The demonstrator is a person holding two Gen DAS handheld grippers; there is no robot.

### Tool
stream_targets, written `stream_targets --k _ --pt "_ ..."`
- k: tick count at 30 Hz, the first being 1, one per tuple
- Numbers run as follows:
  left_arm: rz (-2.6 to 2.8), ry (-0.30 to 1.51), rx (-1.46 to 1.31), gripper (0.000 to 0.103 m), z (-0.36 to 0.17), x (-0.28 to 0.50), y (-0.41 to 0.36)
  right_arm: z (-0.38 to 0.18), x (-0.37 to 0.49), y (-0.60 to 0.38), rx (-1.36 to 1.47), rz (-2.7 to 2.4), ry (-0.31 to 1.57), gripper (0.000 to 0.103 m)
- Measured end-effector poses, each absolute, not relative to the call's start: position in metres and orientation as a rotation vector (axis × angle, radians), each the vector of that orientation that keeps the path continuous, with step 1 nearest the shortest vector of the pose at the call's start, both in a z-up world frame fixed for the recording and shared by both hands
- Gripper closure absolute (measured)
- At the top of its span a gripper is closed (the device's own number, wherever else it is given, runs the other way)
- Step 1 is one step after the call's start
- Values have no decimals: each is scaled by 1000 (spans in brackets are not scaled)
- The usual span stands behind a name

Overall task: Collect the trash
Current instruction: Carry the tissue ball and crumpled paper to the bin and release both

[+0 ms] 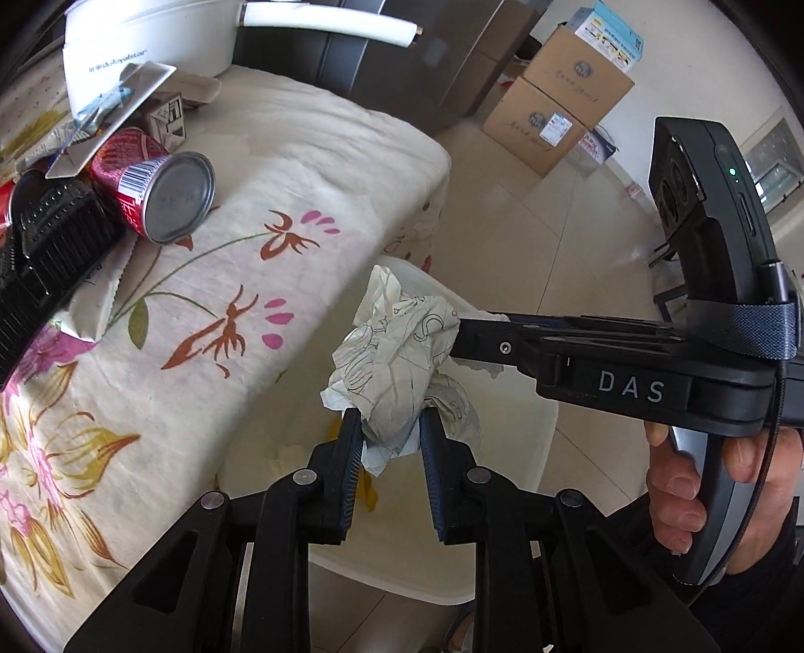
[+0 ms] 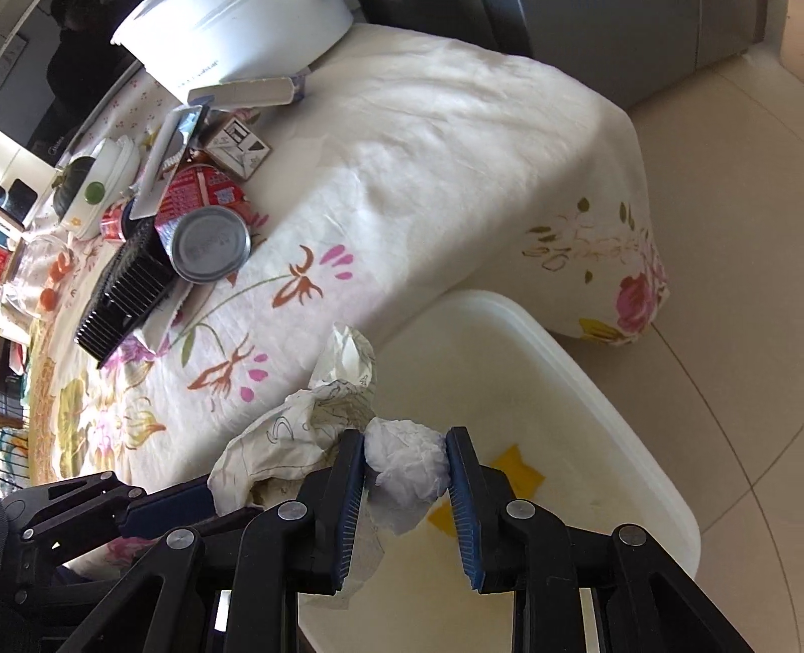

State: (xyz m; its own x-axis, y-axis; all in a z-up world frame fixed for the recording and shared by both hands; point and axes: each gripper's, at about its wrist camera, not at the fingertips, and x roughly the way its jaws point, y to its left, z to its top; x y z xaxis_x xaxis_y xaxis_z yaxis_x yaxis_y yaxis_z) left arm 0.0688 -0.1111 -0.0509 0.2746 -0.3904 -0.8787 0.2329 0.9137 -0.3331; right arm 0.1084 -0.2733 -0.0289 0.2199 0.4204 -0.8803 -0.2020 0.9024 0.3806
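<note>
My left gripper [image 1: 389, 427] is shut on a crumpled sheet of paper with line drawings [image 1: 397, 361], held just off the table's edge over a white plastic bin [image 1: 517, 452]. My right gripper [image 2: 404, 447] is shut on a white crumpled tissue ball [image 2: 409, 469] above the same bin [image 2: 578, 351], which has yellow scraps on its bottom. The two grippers hang side by side: the right one [image 1: 460, 334] reaches in from the right, its tips against the drawn paper. More trash lies on the table: a red can [image 1: 151, 186] on its side and a black ribbed tray [image 1: 55, 241].
The table wears a floral cloth [image 1: 281, 166]; a white cooker [image 1: 151, 45], a small carton [image 2: 236, 143] and flat packaging crowd its far corner. Cardboard boxes [image 1: 558, 110] are stacked on the tiled floor beyond. A hand [image 1: 683, 482] grips the right gripper's handle.
</note>
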Motion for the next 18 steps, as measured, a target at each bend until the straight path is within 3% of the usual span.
stream_targets --k 10,18 --pt "-403 1261 -179 67 -59 73 -104 -40 110 -273 212 423 1337 50" --pt "-392 1219 -174 66 -45 65 -98 -38 115 -270 201 415 1324 44"
